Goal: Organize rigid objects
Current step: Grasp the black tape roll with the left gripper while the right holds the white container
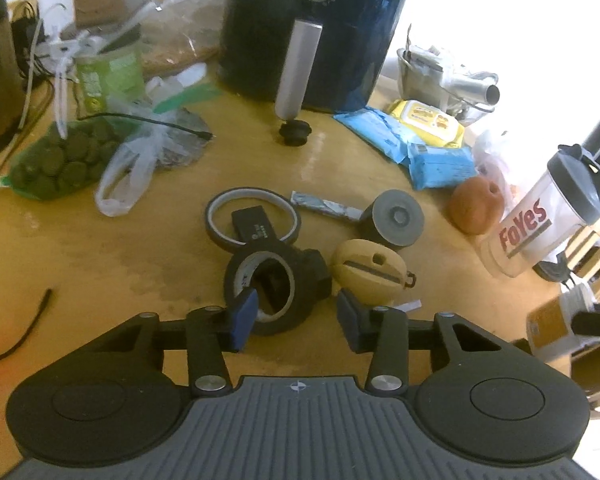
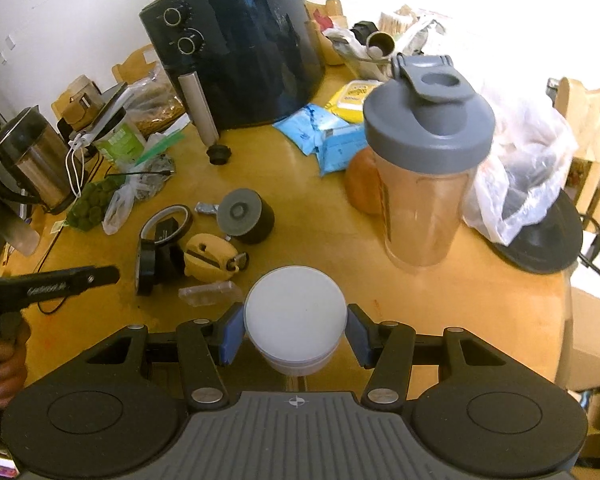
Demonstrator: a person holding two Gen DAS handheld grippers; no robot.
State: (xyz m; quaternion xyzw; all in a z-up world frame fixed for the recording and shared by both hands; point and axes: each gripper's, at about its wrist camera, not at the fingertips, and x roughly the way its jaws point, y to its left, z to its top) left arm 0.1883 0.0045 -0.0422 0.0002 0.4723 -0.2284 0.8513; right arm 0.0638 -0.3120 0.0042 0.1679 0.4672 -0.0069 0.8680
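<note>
The white-lidded round jar (image 2: 295, 316) sat between the pads of the right gripper (image 2: 295, 334), above the near part of the wooden table (image 2: 340, 240); the jaws stood at the jar's sides, the left pad touching it, the right pad with a thin gap, so whether the grip was firm could not be told. If it was loose, the smooth, wide jar would likely slip or tilt out once moved.

Left of it lay the cluster of small rigid things: a clear plastic case (image 2: 208, 293), a tan wooden egg-shaped piece (image 1: 368, 276), a grey-capped cylinder (image 1: 394, 220), a thin tape ring (image 1: 252, 220) with a small black box (image 1: 256, 227) on it, and a black tape roll (image 1: 268, 292) standing on edge.

The left gripper (image 1: 296, 318) hung with jaws spread, its left pad in front of that roll. A careless closing could knock the roll so it rolled into the egg-shaped piece.

Beyond stood the shaker bottle (image 2: 428, 160), tall and, by my judgement, easy to topple if the jar swung right.
</note>
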